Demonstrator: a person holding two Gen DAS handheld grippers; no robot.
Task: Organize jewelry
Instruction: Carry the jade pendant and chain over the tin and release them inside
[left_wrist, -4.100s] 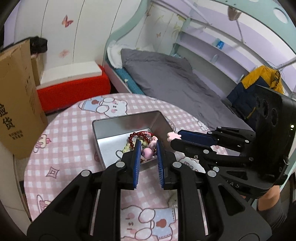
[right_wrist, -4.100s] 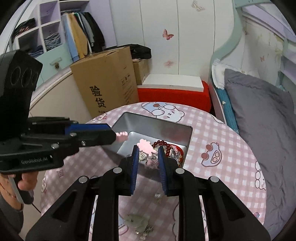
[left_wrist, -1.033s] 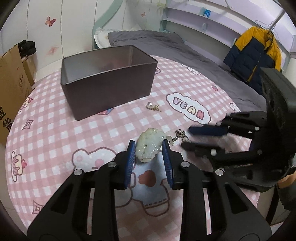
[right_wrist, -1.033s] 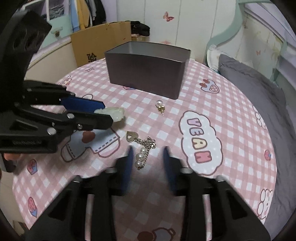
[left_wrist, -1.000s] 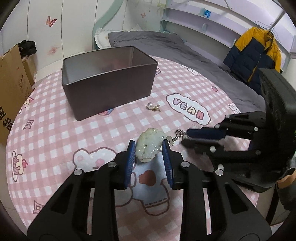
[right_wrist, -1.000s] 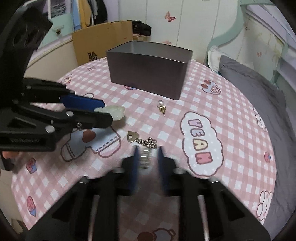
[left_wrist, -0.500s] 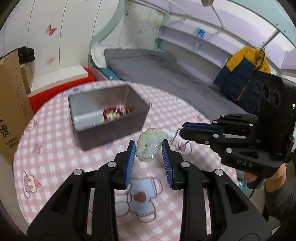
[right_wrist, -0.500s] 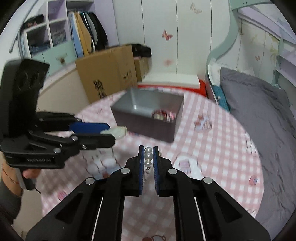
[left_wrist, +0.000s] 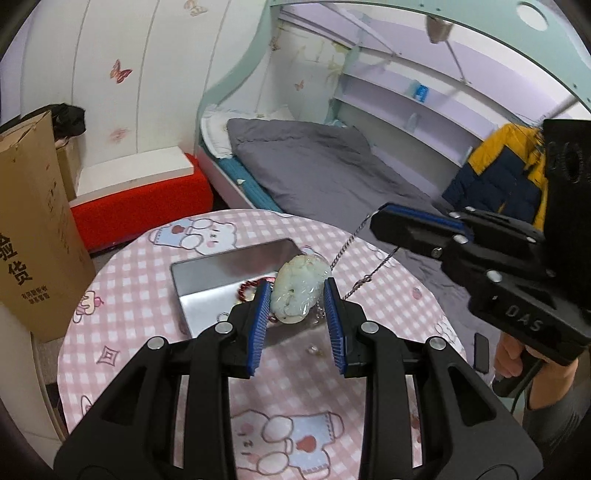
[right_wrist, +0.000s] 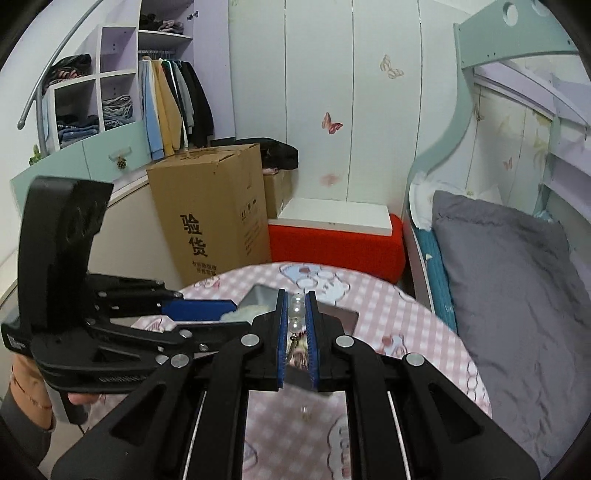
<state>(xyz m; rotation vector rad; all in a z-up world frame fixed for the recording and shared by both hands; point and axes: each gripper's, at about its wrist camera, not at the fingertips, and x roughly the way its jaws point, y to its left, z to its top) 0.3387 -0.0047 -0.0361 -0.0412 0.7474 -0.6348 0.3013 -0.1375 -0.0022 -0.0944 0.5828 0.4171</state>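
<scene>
**A:** What fills the view, starting with the biggest thing?

**B:** A round table (left_wrist: 129, 280) with a pink checked cloth printed with cartoon bears. Beyond its far edge are a bed with grey bedding (left_wrist: 325, 177), a tall cardboard box (right_wrist: 214, 218) and a red bench with a white top (left_wrist: 147, 184).

**A:** And on the table?

**B:** An open metal tin (left_wrist: 229, 269) sits toward the far edge. Red beads (left_wrist: 245, 288) lie inside it. A tiny pale piece, too small to identify (left_wrist: 314, 349), lies on the cloth closer in, nearer the table's middle.

**A:** Where are the grippers?

**B:** Both are held up in the air above the table. The left gripper (left_wrist: 297, 306) has its blue pads clamped on a pale green carved jade pendant (left_wrist: 299, 291), which hangs over the tin's near side. The right gripper (right_wrist: 296, 325) is squeezed nearly together on a short string of pearls (right_wrist: 297, 314), with a fine chain (left_wrist: 347, 247) dangling below it.

**A:** Are the two pieces joined?

**B:** The chain runs from the right gripper down toward the pendant, but I cannot tell whether they connect.
</scene>
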